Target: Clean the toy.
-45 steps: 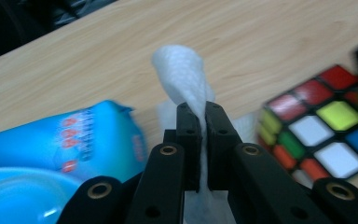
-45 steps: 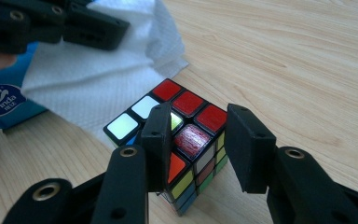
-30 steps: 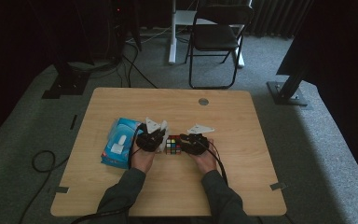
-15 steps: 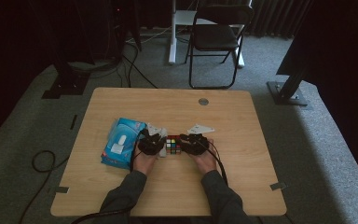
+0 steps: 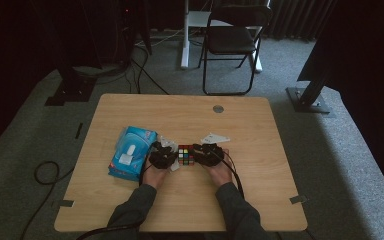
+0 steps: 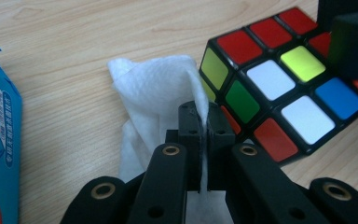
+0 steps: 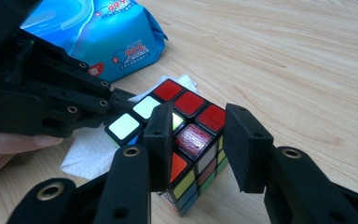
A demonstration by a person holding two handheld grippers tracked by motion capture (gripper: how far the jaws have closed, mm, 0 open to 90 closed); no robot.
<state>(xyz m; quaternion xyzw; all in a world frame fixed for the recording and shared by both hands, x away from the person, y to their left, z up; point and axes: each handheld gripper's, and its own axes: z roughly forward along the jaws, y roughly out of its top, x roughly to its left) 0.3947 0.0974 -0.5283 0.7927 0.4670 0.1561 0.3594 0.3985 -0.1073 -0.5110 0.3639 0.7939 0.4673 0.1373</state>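
Now the left gripper (image 6: 203,140) sits seemingly lower, pinching the wipe (image 6: 156,88).

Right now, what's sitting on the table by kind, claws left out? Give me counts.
Puzzle cube: 1
White wipe: 1, pinched in the left claw
Blue wipes pack: 1
Total: 3 things, all toward the table's left and middle.
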